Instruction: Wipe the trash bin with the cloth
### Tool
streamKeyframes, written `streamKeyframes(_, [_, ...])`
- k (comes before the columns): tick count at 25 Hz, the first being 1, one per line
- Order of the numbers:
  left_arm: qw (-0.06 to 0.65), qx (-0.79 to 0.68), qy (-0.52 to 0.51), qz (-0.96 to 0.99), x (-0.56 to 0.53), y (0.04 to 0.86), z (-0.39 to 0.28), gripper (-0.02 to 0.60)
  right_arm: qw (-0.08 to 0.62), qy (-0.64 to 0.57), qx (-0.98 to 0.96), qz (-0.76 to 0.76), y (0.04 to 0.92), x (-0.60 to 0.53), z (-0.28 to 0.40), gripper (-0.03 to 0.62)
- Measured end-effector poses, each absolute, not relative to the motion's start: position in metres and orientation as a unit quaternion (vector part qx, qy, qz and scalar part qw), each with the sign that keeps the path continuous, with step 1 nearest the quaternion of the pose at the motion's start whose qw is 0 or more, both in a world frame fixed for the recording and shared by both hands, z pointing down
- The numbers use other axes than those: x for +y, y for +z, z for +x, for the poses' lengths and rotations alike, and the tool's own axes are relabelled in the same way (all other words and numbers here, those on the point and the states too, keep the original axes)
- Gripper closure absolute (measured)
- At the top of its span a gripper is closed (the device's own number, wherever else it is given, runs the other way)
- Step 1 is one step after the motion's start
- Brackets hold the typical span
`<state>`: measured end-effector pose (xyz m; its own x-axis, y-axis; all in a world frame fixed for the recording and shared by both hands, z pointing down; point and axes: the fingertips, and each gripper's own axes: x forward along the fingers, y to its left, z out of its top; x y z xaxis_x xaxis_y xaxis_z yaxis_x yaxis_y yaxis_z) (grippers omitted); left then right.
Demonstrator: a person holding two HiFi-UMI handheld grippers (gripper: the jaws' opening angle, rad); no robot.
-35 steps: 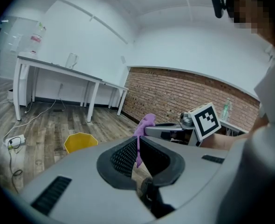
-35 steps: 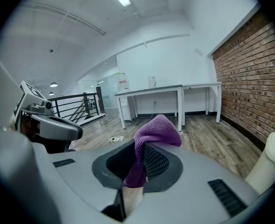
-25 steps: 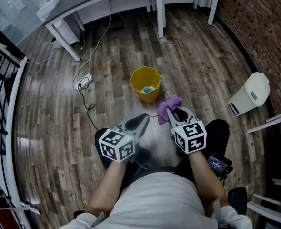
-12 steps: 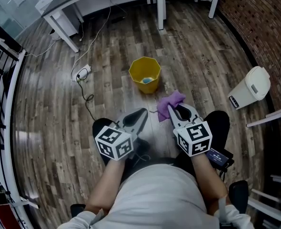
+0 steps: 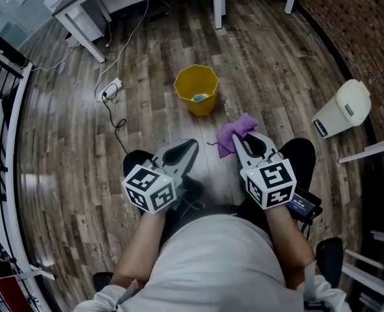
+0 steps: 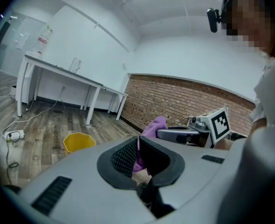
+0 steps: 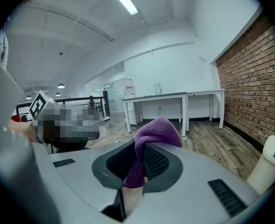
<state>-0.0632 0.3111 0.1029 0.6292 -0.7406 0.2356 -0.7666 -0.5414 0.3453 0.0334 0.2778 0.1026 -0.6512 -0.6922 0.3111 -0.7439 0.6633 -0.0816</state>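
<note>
A yellow open bin [image 5: 197, 88] stands on the wooden floor ahead of me, with something blue inside; it also shows low in the left gripper view [image 6: 79, 141]. A white lidded trash bin [image 5: 345, 116] stands at the right by the brick wall, and at the lower right of the right gripper view [image 7: 270, 164]. My right gripper [image 5: 239, 138] is shut on a purple cloth [image 5: 234, 134], which bulges over its jaws [image 7: 156, 129]. My left gripper [image 5: 191, 147] is shut and holds nothing [image 6: 138, 141]. Both hang in front of my lap, short of either bin.
White desks [image 5: 81, 8] line the far wall. A power strip [image 5: 110, 91] with a cable trailing across the floor lies left of the yellow bin. A black railing [image 5: 3, 109] runs along the left, a brick wall [image 5: 361, 31] along the right.
The yellow bin now sits higher in the head view. Both grippers have drifted a little across the floor. The right still clamps the cloth, the left stays shut.
</note>
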Motion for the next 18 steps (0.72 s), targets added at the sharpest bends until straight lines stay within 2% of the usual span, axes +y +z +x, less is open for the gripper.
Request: streamKeyframes(18, [0.193,-0.439,0.060,0.875,0.309,0.094,-0.064,0.575,0.128,0.077,-0.905,0.399,0.091,0.277,0.028,0.551])
